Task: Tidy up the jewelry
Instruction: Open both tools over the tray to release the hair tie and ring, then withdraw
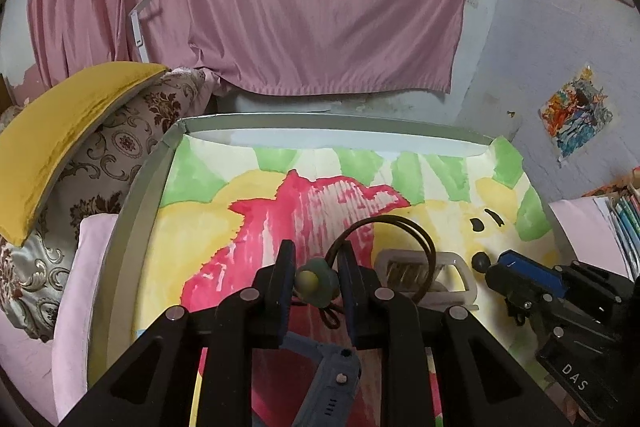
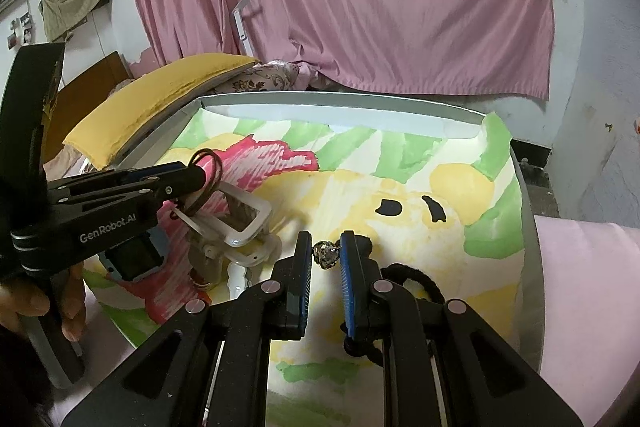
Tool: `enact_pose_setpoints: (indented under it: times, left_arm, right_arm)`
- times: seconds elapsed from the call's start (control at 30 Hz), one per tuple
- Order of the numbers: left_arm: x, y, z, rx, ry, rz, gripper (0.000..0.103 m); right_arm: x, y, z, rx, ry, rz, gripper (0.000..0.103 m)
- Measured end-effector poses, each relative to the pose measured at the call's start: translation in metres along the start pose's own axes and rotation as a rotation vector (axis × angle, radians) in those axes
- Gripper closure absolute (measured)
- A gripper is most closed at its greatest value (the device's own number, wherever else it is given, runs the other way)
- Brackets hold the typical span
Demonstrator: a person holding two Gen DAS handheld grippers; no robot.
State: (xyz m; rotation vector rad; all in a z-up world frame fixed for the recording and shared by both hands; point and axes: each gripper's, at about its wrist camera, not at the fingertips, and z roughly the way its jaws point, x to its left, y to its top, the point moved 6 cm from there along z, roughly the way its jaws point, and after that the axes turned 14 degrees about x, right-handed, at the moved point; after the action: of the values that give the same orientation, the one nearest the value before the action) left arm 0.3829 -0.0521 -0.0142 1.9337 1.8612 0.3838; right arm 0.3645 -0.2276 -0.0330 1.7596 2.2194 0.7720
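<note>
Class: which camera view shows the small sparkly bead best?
The right wrist view: the bead sits centred between the right gripper fingers, close and unobstructed. The left wrist view shows that gripper side-on, with only a dark blob at its tip.

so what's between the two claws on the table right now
In the right wrist view, the white tray sits between the left claw, shut on a dark cord bracelet, and the right claw, shut on a small bead.
</note>
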Motion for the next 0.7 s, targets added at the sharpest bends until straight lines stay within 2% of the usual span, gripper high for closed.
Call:
enact_pose_setpoints:
  times: [0.1, 0.17, 0.3, 0.4, 0.47, 0.57, 0.7]
  left_arm:
    - [0.001, -0.001, -0.005, -0.011, -0.011, -0.005, 0.075]
    - [0.002, -0.003, -0.010, -0.029, -0.024, -0.013, 0.059]
    - [0.005, -0.006, -0.025, -0.079, -0.054, -0.027, 0.054]
    - [0.008, -0.012, -0.041, -0.134, -0.082, -0.037, 0.047]
    - [0.009, -0.018, -0.054, -0.185, -0.098, -0.042, 0.031]
    - [0.011, -0.028, -0.075, -0.258, -0.114, -0.048, 0.017]
    - [0.010, -0.043, -0.097, -0.326, -0.128, -0.045, 0.006]
  right_arm:
    - [0.000, -0.001, -0.005, -0.013, 0.001, 0.002, 0.085]
    - [-0.001, -0.002, -0.011, -0.031, -0.005, 0.002, 0.078]
    - [0.000, -0.003, -0.028, -0.084, -0.018, 0.005, 0.073]
    - [0.000, -0.006, -0.046, -0.143, -0.020, 0.010, 0.060]
    - [0.003, -0.010, -0.064, -0.208, -0.022, 0.012, 0.047]
    - [0.007, -0.017, -0.087, -0.287, -0.031, 0.014, 0.031]
    - [0.012, -0.031, -0.118, -0.382, -0.036, 0.019, 0.014]
